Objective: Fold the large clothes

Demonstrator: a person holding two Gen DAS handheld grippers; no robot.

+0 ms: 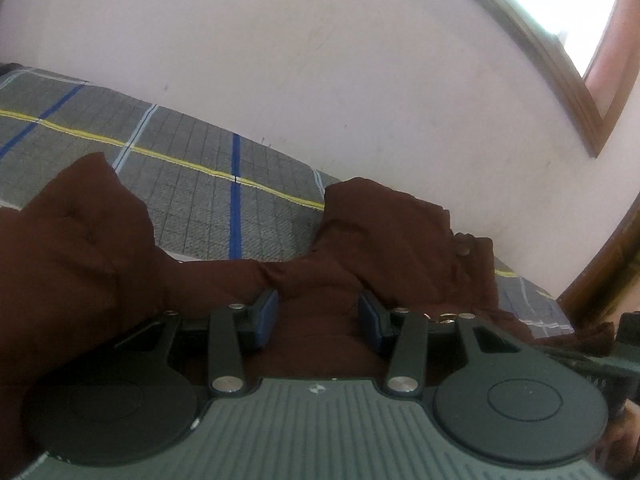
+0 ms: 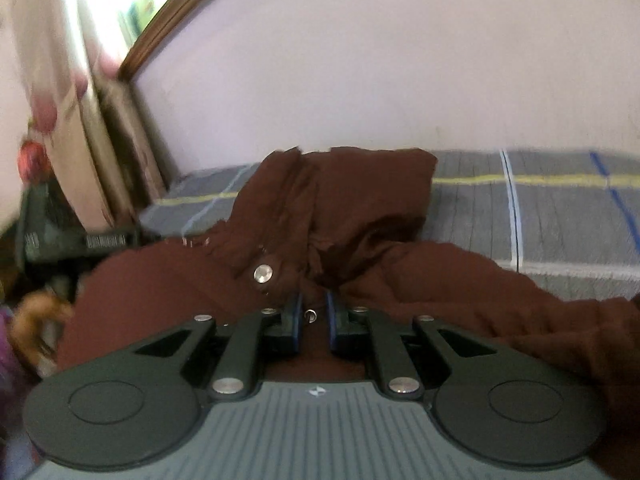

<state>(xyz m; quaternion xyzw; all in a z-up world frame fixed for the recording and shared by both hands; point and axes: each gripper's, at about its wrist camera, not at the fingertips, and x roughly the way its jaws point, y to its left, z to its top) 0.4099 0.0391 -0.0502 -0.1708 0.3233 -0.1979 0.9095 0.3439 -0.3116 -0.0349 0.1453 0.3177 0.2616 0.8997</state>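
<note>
Markings: no readable writing; a small pale emblem on each ribbed grey gripper body (too small to make out).
Left gripper (image 1: 318, 312): blue pads part-way apart with brown cloth bunched between them; whether they pinch it I cannot tell.
Garment (image 1: 80, 248): dark brown, soft, creased, heaped in two humps on the bed, round metal snap (image 2: 263, 273) on one fold.
Bed cover (image 1: 192, 184): grey woven check, blue, white and yellow stripes.
Right gripper (image 2: 314, 312): clenched, narrow slit, garment fabric caught between pads.
Wall (image 2: 380, 60): plain, pale pink.
</note>
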